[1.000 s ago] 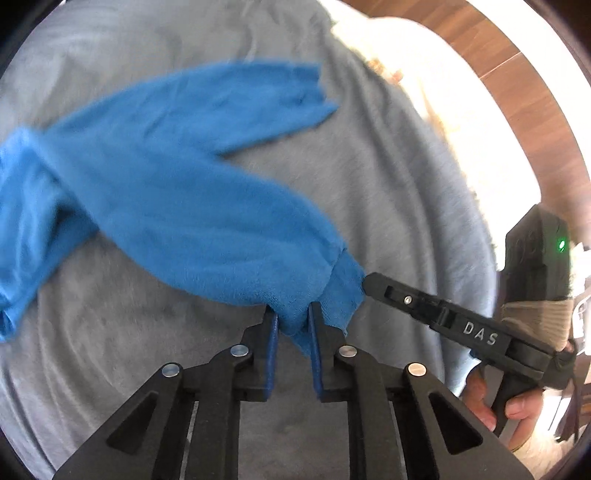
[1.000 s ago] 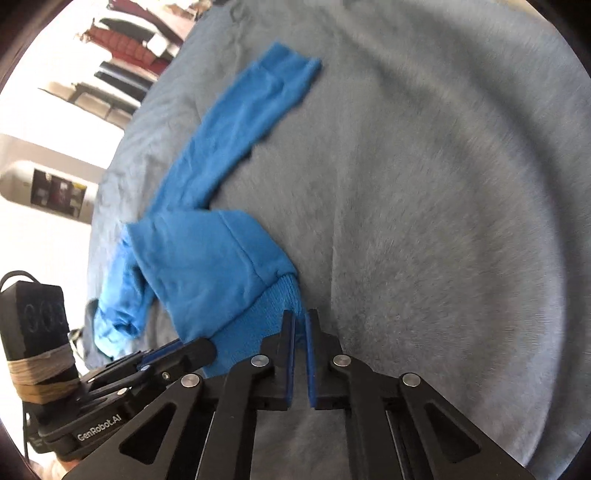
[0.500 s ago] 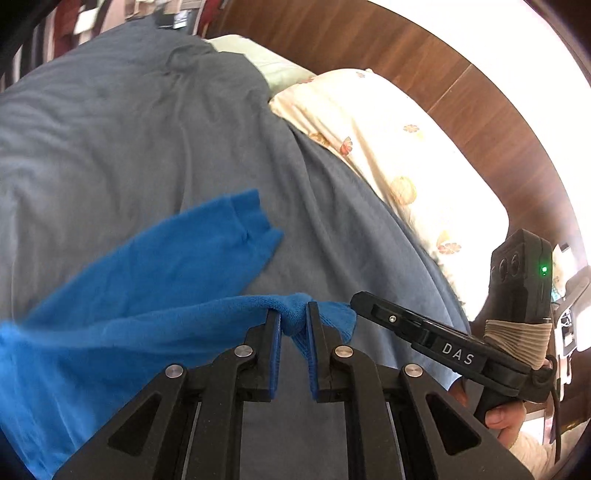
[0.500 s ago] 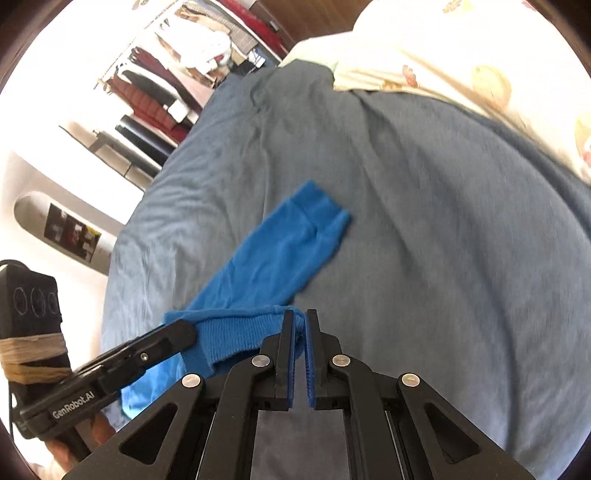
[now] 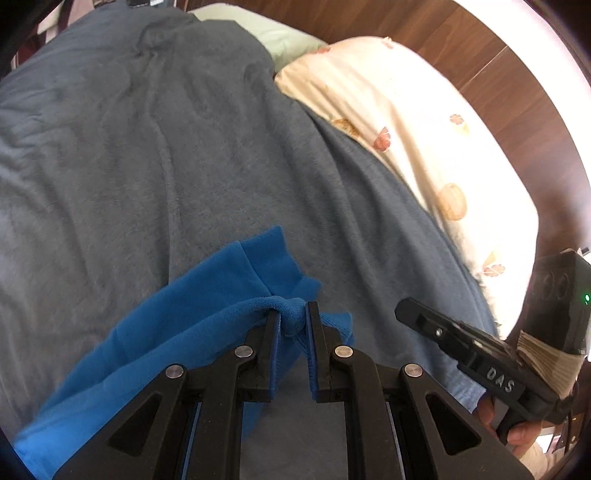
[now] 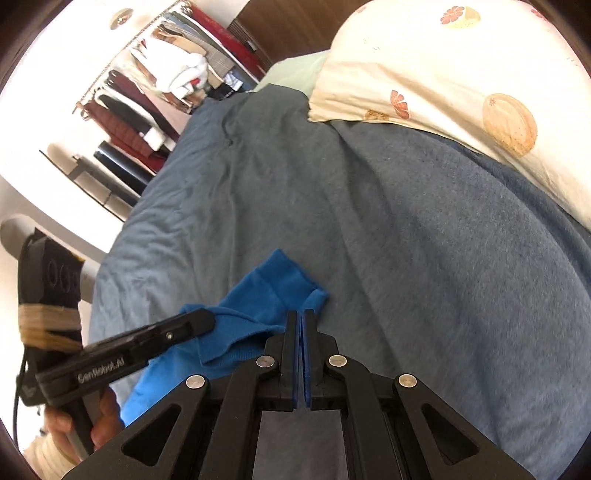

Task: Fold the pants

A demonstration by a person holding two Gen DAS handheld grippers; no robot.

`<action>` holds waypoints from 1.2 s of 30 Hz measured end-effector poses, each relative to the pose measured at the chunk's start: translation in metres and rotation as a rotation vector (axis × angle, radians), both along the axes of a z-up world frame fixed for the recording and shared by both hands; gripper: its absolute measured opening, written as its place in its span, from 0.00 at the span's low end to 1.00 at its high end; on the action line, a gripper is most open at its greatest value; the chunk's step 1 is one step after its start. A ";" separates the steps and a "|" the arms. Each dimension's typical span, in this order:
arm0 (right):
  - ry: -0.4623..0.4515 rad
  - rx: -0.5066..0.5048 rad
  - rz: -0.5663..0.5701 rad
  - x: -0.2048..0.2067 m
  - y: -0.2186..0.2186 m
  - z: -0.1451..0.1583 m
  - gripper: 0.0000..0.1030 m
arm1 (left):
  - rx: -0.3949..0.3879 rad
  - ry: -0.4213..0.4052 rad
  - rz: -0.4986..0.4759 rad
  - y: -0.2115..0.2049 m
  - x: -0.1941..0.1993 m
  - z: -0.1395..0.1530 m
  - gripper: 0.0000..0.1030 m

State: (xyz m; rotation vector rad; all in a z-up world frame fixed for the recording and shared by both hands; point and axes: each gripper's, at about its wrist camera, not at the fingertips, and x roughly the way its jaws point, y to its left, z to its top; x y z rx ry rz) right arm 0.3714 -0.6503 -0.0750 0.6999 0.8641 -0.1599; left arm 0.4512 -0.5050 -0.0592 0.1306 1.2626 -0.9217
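The blue pants (image 5: 207,325) lie bunched on the grey blanket (image 5: 166,155), one leg cuff (image 6: 280,280) reaching toward the pillows. My left gripper (image 5: 291,314) is shut on a fold of the waistband, and the cloth bulges between its pads. My right gripper (image 6: 300,314) sits just to its right, its jaws closing to a hairline gap. In the left wrist view a strip of blanket shows between the right gripper (image 5: 400,314) and the cloth's end. The left gripper (image 6: 207,319) also shows in the right wrist view, held by a hand.
A cream pillow with fruit prints (image 5: 413,140) and a pale green pillow (image 5: 280,33) lie at the head of the bed against dark wood panelling (image 5: 491,62). A rack of hanging clothes (image 6: 159,92) stands beyond the bed's far side.
Both grippers swept across the bed toward the pillows, dragging the waistband over the leg. The cloth end at the right gripper's tip half a second ago now sits apart from it.
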 end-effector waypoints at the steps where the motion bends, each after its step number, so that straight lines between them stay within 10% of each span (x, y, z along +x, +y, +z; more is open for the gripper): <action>1: 0.007 0.000 0.001 0.002 0.000 -0.004 0.03 | 0.008 0.005 -0.007 -0.003 0.003 -0.004 0.13; 12: 0.083 0.091 0.003 0.027 0.007 -0.052 0.05 | 0.106 -0.008 -0.135 -0.026 0.033 -0.022 0.17; 20: 0.060 0.126 -0.019 0.033 0.012 -0.061 0.21 | 0.140 -0.101 -0.326 -0.035 0.030 0.010 0.52; 27: 0.045 0.138 -0.019 0.043 0.015 -0.063 0.21 | 0.187 -0.247 -0.473 -0.046 0.027 0.021 0.52; 36: 0.013 0.192 -0.042 0.050 0.013 -0.080 0.21 | 0.222 -0.187 -0.498 -0.067 0.045 -0.028 0.49</action>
